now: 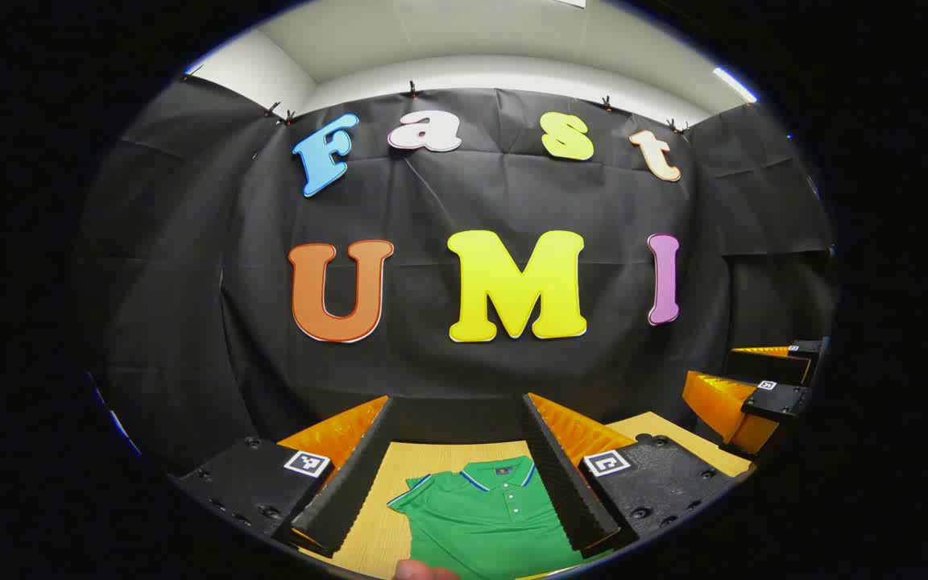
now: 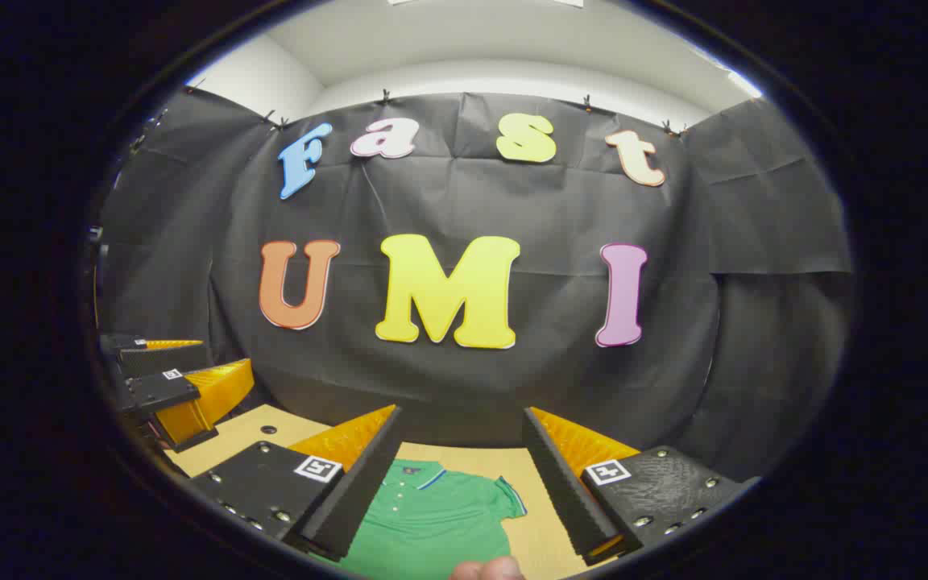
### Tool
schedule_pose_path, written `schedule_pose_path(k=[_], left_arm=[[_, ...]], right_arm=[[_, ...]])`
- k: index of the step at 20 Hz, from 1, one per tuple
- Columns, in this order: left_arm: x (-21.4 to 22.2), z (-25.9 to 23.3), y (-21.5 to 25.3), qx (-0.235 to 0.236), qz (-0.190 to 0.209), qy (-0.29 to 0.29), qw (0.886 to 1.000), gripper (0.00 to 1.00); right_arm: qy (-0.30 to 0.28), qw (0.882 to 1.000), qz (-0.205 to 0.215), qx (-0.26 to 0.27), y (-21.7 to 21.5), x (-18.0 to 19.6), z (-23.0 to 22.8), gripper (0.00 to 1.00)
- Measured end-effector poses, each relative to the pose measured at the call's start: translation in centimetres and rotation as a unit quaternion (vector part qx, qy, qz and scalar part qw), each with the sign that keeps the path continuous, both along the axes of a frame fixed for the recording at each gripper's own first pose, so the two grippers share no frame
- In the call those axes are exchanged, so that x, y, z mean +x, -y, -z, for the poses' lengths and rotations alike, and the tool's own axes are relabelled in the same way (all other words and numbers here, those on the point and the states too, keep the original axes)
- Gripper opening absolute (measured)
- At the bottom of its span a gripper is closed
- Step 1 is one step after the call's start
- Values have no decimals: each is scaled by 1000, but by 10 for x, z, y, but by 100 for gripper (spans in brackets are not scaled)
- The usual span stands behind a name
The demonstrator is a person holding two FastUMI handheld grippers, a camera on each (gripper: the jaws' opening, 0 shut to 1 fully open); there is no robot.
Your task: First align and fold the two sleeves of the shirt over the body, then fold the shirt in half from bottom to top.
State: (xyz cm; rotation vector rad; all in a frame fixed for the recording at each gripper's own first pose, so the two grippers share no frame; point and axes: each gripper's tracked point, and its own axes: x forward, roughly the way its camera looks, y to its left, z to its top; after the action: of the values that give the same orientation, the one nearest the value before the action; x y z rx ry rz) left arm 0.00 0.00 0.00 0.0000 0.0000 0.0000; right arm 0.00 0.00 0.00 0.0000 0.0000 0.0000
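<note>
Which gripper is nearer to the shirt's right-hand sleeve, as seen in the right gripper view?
Right, as a judgement. The right gripper hovers open above the green polo shirt, with that short sleeve between its fingers. The left gripper frames the collar and opposite sleeve.

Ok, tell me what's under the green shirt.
The green polo shirt lies flat on a light wooden table, whose bare top shows around the collar and sleeves. Whatever sits directly beneath the fabric is covered, and the shirt's lower part runs out of sight.

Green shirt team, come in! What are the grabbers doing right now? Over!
Left gripper open, up above the table. Right gripper open too, holding nothing. Green shirt flat, collar away, sleeves not folded. Nothing in the way.
</note>
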Motion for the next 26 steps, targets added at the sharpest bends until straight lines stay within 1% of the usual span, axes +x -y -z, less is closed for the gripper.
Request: schedule_pose_path(k=[5,11,15,16,17,18,20,26], left_arm=[[8,-1,-3,4,-8,1,1000,98],[12,2,-1,7,-8,-4,1000,98],[13,6,0,0,-6,-14,1000,98],[13,8,-1,-3,-6,-16,1000,100],[14,10,-2,-4,-7,-18,1000,98],[16,12,-2,-4,-9,-20,1000,98],[16,14,-4,-4,-11,-24,1000,98],[16,32,-5,-9,-14,-54,998,99]], right_arm=[[-5,1000,1,-3,6,8,3,94],[-12,1000,3,3,12,18,8,94],[-22,1000,4,3,17,22,14,94],[-25,1000,3,2,18,24,17,94],[-29,1000,2,-1,20,27,19,94],[-33,999,1,-1,24,30,21,94],[-45,999,-2,1,31,39,31,94],[-120,992,-16,14,63,85,93,95]])
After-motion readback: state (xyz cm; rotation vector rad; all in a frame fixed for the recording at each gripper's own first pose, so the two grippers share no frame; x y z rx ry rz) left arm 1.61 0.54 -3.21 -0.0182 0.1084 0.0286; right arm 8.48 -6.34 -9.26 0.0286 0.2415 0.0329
